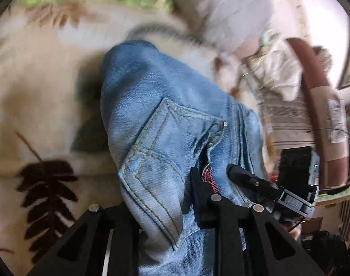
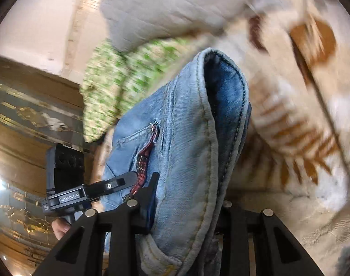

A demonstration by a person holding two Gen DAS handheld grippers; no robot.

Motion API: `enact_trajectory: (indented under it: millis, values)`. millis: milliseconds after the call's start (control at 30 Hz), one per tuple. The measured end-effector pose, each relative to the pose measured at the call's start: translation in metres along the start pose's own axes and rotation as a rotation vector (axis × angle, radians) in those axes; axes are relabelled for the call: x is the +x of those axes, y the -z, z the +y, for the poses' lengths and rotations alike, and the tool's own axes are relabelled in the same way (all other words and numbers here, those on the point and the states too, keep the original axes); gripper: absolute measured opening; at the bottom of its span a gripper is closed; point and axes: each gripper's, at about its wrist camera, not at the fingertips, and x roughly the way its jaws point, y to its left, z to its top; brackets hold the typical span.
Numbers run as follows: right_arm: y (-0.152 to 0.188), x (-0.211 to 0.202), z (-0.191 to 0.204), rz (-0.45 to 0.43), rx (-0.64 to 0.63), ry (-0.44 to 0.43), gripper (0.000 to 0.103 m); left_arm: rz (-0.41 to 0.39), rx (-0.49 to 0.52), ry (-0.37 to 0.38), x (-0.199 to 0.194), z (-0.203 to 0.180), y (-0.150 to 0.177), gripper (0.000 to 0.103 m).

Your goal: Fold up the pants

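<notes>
Light blue jeans (image 1: 163,115) hang lifted over the bed, back pocket facing the left wrist camera. My left gripper (image 1: 156,207) is shut on the denim, which bunches between its black fingers and hides the left one. To its right, my right gripper (image 1: 237,174) pinches the waistband by a red-lined pocket edge. In the right wrist view a thick folded seam of the jeans (image 2: 186,126) runs up between the fingers of my right gripper (image 2: 188,202), which is shut on it. My left gripper (image 2: 129,179) grips the jeans at the left.
Below lies a cream bedspread (image 1: 36,115) with brown leaf prints. A grey quilted pillow (image 2: 163,7) and a green patterned pillow (image 2: 110,80) lie at the far side. Wooden furniture (image 2: 25,138) stands beyond the bed. A person's hand (image 2: 59,227) holds the left gripper's handle.
</notes>
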Motion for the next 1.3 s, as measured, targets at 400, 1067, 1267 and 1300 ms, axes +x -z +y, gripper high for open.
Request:
enact_trajectory:
  millis: [400,1067,1267,1300]
  values:
    - [0.005,-0.002,-0.008,-0.038,-0.037,0.028,0.061,-0.021,-0.065,0.067,0.006,0.016,0.009,0.050]
    - [0.088,-0.140,0.121,-0.425,-0.335,0.584,0.103,-0.627,0.367,-0.667,-0.123,-0.105,0.142,0.103]
    - [0.129,-0.170,0.149,-0.461,-0.362,0.634,0.103,-0.693,0.364,-0.696,-0.143,-0.136,0.177,0.103]
    - [0.133,-0.177,0.154,-0.473,-0.358,0.637,0.103,-0.686,0.364,-0.703,-0.145,-0.141,0.180,0.103]
